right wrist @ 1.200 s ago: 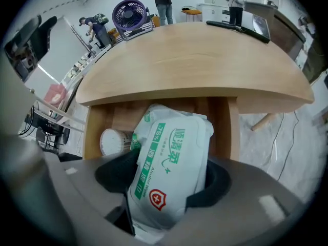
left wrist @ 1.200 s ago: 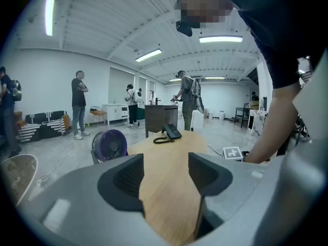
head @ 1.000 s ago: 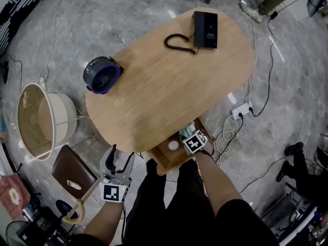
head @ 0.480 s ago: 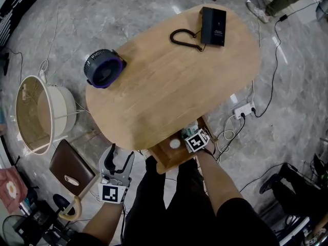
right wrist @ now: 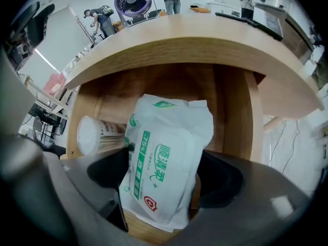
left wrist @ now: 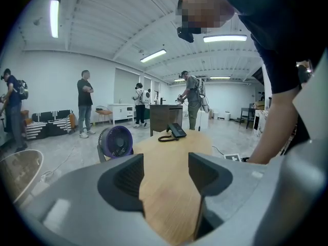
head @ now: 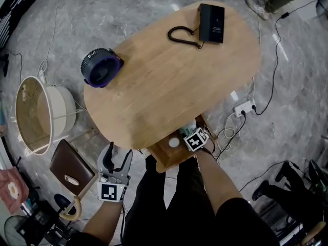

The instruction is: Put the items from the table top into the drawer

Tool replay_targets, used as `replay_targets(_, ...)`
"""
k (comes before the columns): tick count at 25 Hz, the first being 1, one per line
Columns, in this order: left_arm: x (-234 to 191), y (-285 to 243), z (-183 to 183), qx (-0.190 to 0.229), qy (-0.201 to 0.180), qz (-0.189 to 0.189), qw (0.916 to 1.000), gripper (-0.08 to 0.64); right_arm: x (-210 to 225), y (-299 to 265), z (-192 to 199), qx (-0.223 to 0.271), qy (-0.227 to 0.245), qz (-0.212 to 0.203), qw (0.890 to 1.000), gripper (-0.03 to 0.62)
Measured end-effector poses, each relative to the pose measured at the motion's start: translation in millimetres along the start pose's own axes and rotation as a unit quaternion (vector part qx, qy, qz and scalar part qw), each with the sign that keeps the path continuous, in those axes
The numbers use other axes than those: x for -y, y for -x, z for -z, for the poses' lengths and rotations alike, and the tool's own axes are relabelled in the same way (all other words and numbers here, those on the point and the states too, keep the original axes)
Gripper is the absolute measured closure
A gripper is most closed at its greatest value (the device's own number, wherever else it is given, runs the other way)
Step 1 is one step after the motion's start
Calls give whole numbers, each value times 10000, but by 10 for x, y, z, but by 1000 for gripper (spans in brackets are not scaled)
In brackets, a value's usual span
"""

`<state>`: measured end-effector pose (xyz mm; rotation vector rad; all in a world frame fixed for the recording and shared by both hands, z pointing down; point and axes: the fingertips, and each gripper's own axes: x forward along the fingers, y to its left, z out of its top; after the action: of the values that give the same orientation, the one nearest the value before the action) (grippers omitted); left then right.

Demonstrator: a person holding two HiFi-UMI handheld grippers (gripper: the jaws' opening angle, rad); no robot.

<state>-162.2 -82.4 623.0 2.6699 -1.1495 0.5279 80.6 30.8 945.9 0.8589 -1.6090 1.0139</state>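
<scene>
the wet wipes pack point(right wrist: 164, 152) lies in the open drawer point(right wrist: 233, 111) between the jaws of the right gripper point(right wrist: 165, 174), which have just been opening and stand apart. a cotton swab tub point(right wrist: 91, 135) lies beside it, below the table point(right wrist: 205, 40) edge; the left gripper point(left wrist: 164, 176) gapes empty.

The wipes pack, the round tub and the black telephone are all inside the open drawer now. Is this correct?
No. The black telephone is on the table top, at its far end, as the head view shows. The wipes pack and the round tub are inside the open drawer.
</scene>
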Motion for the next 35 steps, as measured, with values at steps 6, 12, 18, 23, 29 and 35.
replay_targets(6,116,-22,22,32,58,141,9999,275,-24,47,15,137,104,115,9998,130)
replay_targets(12,217,-27,59,-17,3,231,9997,275,-106,244,-39,374,130,86,9992,126)
replay_targets(18,295,-50,-4,-44,-45,332,9994,275,-182,628,-67,740,262,224,9967,126)
replay_targets(23,496,-85,-95,-9,-635,592,9962,275,-278,1078,-59,1163,236,308,9925,126)
replay_targets(29,868,-103,-237,-143,-1245,1041,9866,275,-401,1547,-24,1401,130,249,9897,126)
replay_targets(35,994,18,-257,-414,-898,1037,9897,275,-550,2175,-147,1817,153,183,9831,127)
